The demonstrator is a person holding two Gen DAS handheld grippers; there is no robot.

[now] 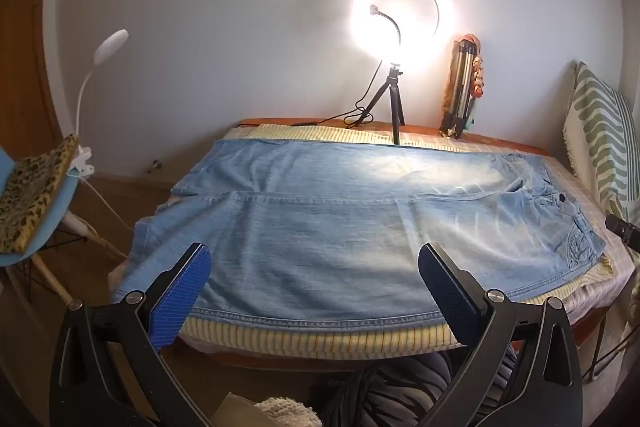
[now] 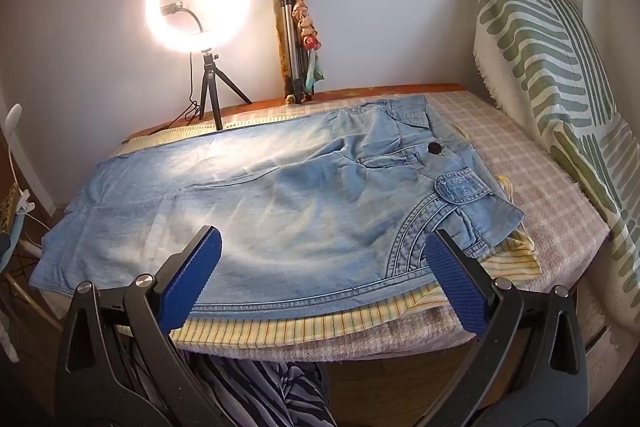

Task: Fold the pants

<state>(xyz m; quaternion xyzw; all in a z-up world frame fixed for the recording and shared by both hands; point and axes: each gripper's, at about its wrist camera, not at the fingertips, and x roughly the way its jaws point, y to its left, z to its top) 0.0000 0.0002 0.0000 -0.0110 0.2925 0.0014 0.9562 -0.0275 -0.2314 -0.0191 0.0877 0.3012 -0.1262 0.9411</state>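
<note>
Left tongs (image 1: 314, 273), right tongs (image 2: 324, 255): both wide apart, empty, we hover them over near hem. Pants (image 2: 260, 195) spread flat across bench (image 2: 540, 195), waistband right, legs left — laid out ready for first fold, we judge.

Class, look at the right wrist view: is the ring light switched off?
No, the ring light glows brightly on its tripod behind the jeans.

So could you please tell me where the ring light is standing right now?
The ring light stands on its tripod at the table's far edge by the wall, beyond the jeans, left of the folded tripod.
</note>
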